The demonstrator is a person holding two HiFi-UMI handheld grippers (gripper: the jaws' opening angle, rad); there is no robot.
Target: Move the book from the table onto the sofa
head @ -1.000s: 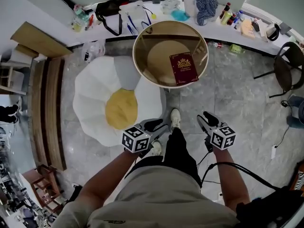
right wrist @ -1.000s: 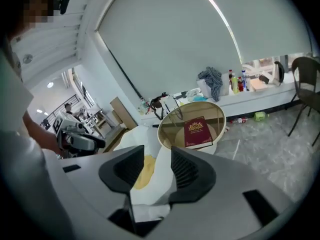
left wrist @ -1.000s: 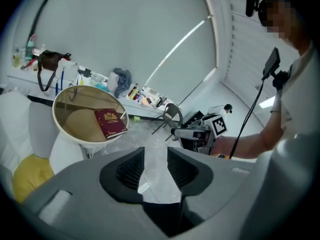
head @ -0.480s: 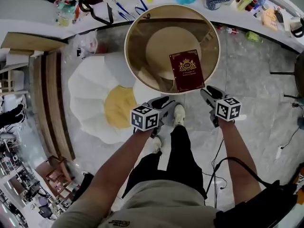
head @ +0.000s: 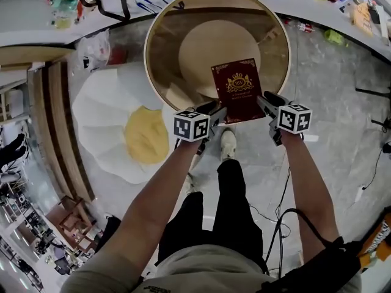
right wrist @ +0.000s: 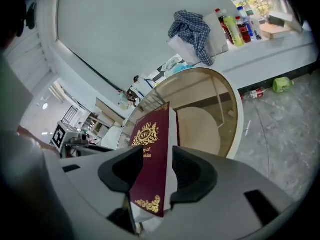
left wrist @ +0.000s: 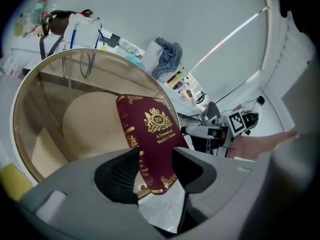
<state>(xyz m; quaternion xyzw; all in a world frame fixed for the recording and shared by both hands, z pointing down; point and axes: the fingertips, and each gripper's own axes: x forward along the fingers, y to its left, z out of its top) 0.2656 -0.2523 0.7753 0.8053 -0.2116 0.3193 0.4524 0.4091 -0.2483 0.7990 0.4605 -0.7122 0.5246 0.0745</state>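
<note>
The grey stone floor (head: 342,102) takes most of the head view. On it lies the sofa (head: 98,121), a low white one shaped like a flower with a yellow cushion (head: 146,136) in the middle. It is just beside the table (head: 146,47), at the table's left. The table is round, with a glass top, a pale rim and a round wooden base that shows through the glass. Behind both runs a white counter (head: 36,29) full of small objects.

The book (head: 237,89) is dark red with a gold crest and gold letters on the cover. It is at the near edge of the table, on the right part, and its near end reaches over the rim. I cannot tell if it rests on the glass. It is well apart from the sofa.

The left gripper (head: 214,112) is at the near left corner of the book. In its own view the fingers are narrow and closed on the book's thickness, by the spine. The right gripper (head: 269,99) is at the near right corner, and its fingers hold the book in the same way, one on the cover and one on the other side.

A white shoe (head: 228,144) stands on the floor just below the book. On the counter lie a checked cloth (right wrist: 192,29) and some bottles (right wrist: 235,26).
</note>
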